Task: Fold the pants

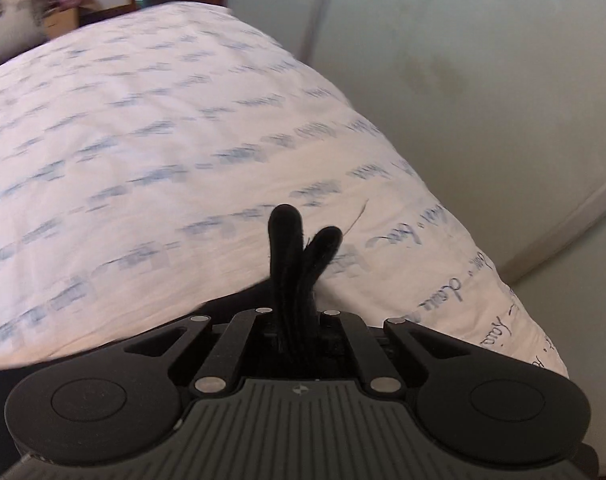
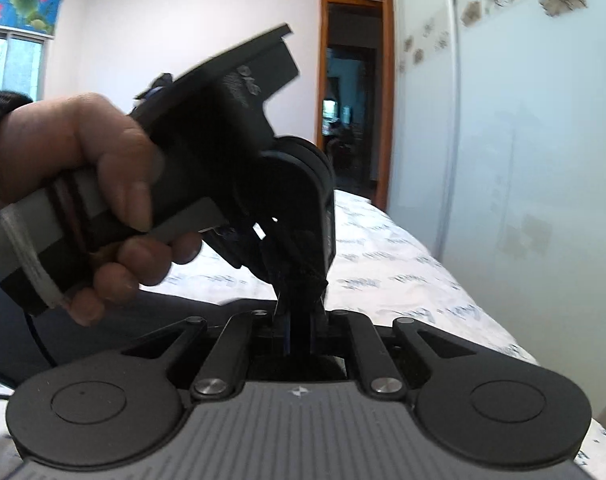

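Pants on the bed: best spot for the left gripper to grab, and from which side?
Probably the pants' free edge, where the dark cloth meets the printed sheet. Come in low from the sheet side: the cloth lies flat there, so one finger has to slide under the edge. Which part of the pants that edge is, I cannot tell. The left gripper is shut, so open it first.

A black ribbed cuff (image 2: 5, 100) circles the wrist above the hand (image 2: 83, 200) gripping a grey-and-black handle (image 2: 63, 216).
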Demonstrator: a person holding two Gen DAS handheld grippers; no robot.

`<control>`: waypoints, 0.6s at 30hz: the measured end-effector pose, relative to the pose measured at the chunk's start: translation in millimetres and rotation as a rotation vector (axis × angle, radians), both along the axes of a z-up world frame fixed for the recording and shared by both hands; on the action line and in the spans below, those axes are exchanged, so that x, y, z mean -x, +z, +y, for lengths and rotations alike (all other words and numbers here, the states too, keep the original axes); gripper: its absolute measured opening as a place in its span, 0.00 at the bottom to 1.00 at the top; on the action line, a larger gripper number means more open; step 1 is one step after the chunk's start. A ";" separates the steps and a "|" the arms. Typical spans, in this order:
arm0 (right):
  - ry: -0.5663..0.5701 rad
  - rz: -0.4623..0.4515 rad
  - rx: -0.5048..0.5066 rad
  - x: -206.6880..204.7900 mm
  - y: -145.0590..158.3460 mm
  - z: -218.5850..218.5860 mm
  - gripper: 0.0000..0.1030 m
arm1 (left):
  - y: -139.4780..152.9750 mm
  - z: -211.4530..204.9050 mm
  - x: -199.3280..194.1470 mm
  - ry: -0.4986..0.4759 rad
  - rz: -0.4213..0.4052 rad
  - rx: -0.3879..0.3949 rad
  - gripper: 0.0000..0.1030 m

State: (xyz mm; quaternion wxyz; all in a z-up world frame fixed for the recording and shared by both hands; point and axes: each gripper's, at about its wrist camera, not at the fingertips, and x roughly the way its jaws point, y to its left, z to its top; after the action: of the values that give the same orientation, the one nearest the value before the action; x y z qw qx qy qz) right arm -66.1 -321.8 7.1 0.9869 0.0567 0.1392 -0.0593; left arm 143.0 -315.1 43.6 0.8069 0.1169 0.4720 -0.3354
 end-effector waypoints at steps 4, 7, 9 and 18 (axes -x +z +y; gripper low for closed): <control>0.150 -0.020 -0.036 -11.4 11.9 36.8 0.08 | 24.0 67.0 -8.4 0.096 -0.032 0.023 0.05; 0.287 -0.015 -0.035 -23.6 18.2 80.4 0.07 | 37.1 124.9 -16.2 0.178 -0.044 0.032 0.05; 0.372 0.002 -0.048 -33.1 19.6 108.8 0.07 | 36.7 160.0 -20.2 0.222 -0.055 0.003 0.06; 0.556 0.164 -0.025 -75.9 9.0 198.6 0.08 | 1.1 271.5 -58.0 0.411 0.101 0.021 0.08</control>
State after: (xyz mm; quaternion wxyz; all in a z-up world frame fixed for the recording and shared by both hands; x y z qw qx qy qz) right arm 9.8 -123.1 16.1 0.9500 0.0234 0.2293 0.2107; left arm 201.0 -43.5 44.7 0.8348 -0.0075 0.5222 -0.1741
